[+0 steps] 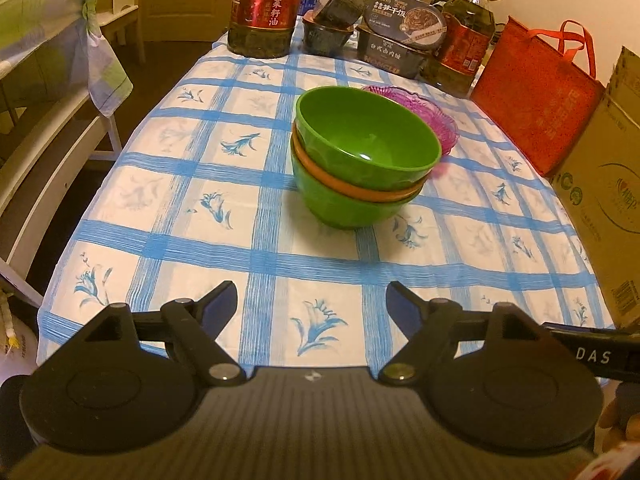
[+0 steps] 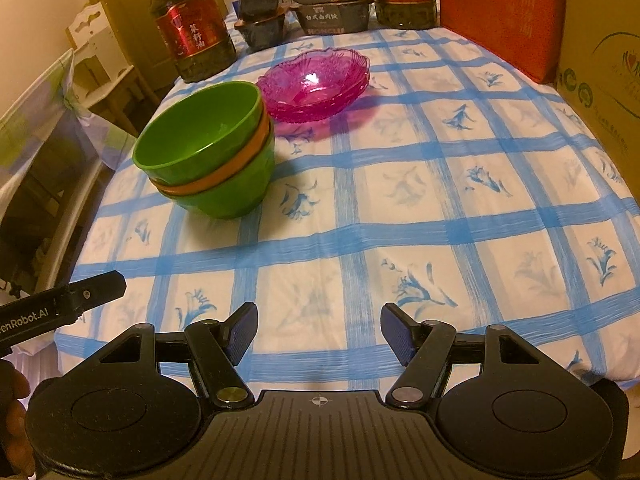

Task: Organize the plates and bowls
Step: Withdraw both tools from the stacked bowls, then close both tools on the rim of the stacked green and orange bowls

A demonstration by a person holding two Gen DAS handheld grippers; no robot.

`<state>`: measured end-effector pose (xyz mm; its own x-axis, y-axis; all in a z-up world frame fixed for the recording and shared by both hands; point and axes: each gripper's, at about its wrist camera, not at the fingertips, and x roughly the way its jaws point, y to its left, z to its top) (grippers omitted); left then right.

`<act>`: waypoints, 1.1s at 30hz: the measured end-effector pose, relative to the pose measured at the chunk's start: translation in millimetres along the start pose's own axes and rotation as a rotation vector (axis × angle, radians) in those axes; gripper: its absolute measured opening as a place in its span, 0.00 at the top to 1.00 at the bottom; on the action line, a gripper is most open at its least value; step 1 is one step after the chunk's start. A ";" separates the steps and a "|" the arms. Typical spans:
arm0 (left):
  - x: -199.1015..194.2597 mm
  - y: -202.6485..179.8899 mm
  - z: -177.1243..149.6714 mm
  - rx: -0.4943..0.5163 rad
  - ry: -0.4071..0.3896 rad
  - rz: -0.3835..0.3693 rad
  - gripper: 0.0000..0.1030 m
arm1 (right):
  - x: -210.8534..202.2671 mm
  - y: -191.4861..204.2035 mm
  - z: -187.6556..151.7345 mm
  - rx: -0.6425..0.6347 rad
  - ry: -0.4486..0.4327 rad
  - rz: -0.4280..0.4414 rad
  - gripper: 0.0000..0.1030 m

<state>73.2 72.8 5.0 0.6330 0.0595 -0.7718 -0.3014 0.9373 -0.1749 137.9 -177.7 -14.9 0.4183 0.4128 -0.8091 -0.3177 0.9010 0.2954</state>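
Left tongs point(image 1: 312, 300) and right tongs point(image 2: 318, 326): both spread apart, nothing between, over near counter point(image 2: 460, 216) edge. Bowls point(image 1: 360, 160): 3 counted, nested (green/orange/green), mid-counter, left of centre. Pink plates point(image 2: 316, 84): stacked, count unclear, just behind the bowls. Oil bottles: 2, at far edge w/ food boxes. Cloth betw. tongs and bowls is bare; right side walled by red bag point(image 1: 536, 96) and carton point(image 1: 604, 216).

Oil bottles point(image 1: 267, 8), food boxes point(image 1: 394, 36), red bag point(image 1: 536, 100).
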 end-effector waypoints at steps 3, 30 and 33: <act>-0.7 0.4 0.6 -0.005 -0.002 -0.010 0.23 | 1.4 0.1 0.5 0.002 0.002 -0.001 0.34; 9.8 12.2 41.2 -0.071 -0.035 -0.075 0.20 | 7.0 -5.5 38.1 0.094 -0.044 0.059 0.34; 13.4 16.5 53.9 -0.089 -0.040 -0.082 0.18 | 9.3 -2.8 51.8 0.108 -0.051 0.081 0.34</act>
<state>115.1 107.5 24.7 0.6853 -0.0008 -0.7283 -0.3088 0.9053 -0.2916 186.7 -169.5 3.0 0.4383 0.4888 -0.7543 -0.2600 0.8723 0.4142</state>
